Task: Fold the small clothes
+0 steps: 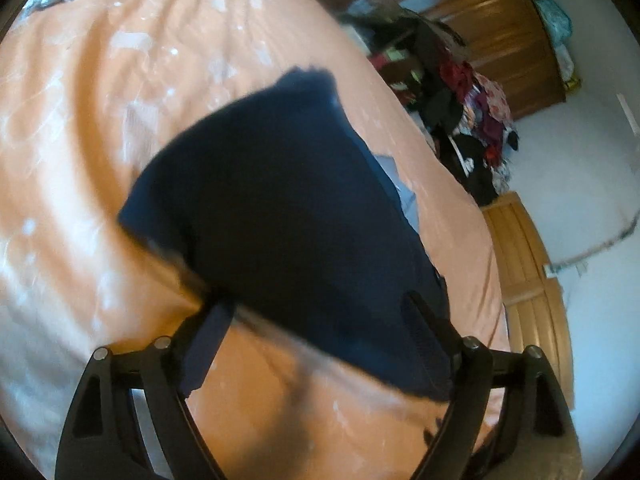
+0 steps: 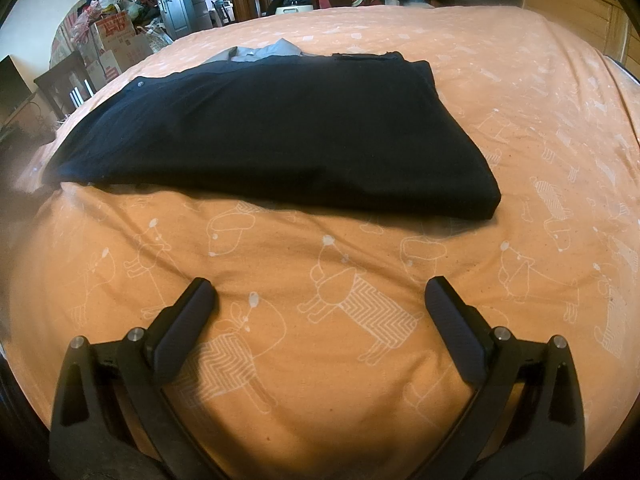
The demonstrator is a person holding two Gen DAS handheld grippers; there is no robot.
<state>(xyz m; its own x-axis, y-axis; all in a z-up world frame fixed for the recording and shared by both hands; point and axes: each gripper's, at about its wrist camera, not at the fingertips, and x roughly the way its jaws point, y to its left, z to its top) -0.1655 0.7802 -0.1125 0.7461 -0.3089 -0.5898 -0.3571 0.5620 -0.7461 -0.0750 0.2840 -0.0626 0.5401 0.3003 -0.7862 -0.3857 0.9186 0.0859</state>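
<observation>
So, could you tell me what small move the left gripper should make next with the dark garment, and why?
Probably carry the lifted edge across and lay it onto the rest of the dark garment. The left gripper has cloth draped between its jaws, raised above the orange bedsheet, so the fold looks half done. The right gripper is open, apart from the garment, free to smooth afterwards.
</observation>
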